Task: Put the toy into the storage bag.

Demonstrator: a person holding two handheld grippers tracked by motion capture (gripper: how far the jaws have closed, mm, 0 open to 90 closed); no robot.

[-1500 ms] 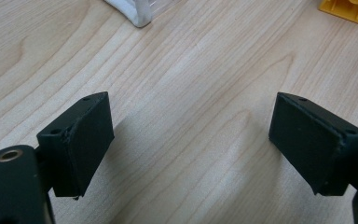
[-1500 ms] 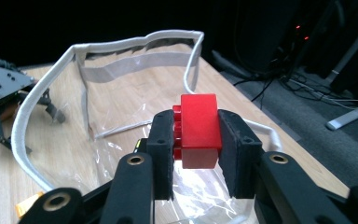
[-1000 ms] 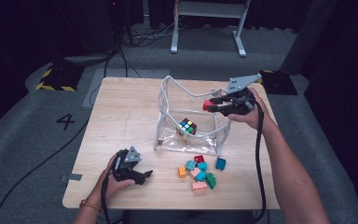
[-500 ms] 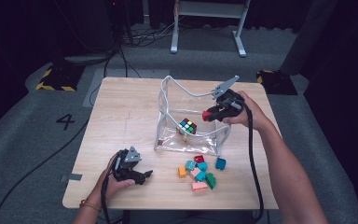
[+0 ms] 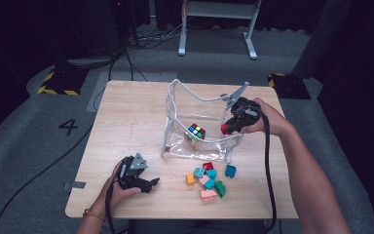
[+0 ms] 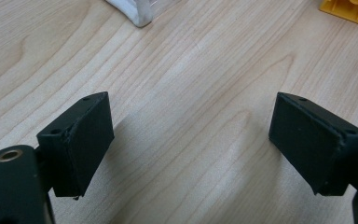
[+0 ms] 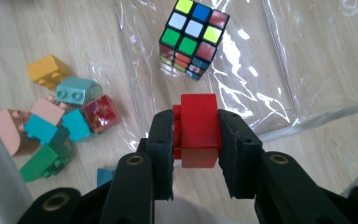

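Note:
My right gripper (image 5: pixel 228 127) (image 7: pixel 196 140) is shut on a red brick (image 7: pixel 197 131) (image 5: pixel 224 128) and holds it above the right end of a clear plastic bag (image 5: pixel 195 119). A colour puzzle cube (image 5: pixel 196 132) (image 7: pixel 194 36) lies inside the bag, on its floor. In front of the bag sits a heap of several loose bricks (image 5: pixel 208 179) (image 7: pixel 51 126), among them teal, pink, green, orange and red ones. My left gripper (image 5: pixel 148 184) (image 6: pixel 191 149) rests open near the table's front left, over bare wood.
The bag's white-edged corner (image 6: pixel 135 11) and an orange brick (image 6: pixel 349 8) lie just beyond my left gripper. The wooden table (image 5: pixel 126 122) has bare room on its left half. A cable (image 5: pixel 268 161) trails along the right forearm.
My right gripper has carried the red brick from the bag's far right rim toward the near left and tipped downward over the bag. The left gripper has stayed still.

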